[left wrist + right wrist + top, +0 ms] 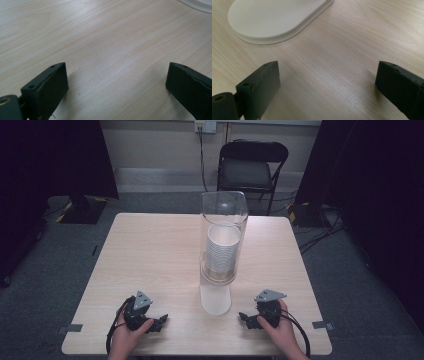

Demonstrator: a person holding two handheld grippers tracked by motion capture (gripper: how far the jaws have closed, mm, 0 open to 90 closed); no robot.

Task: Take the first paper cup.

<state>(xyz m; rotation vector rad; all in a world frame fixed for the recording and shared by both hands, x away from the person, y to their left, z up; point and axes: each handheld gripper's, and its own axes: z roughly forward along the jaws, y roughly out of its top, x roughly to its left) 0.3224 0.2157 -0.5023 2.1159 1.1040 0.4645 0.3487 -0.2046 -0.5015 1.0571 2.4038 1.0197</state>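
A tall clear tube [223, 220] stands upright mid-table on a flat white base [215, 299], with a stack of white paper cups [223, 247] inside it. My left gripper [161, 322] rests on the table near the front left, jaws wide apart with bare wood between them [117, 82]. At the front right lies my right gripper [245, 319], also open and empty [328, 82], pointing toward the white base [274, 20], whose rounded end lies just ahead of it. Each gripper is held by a hand.
The light wooden table [150, 250] has tape tabs at its front corners [70, 328]. Beyond its far edge stands a black folding chair [250, 167]. Dark curtains flank the room, and cables lie on the grey floor [320, 235] at the right.
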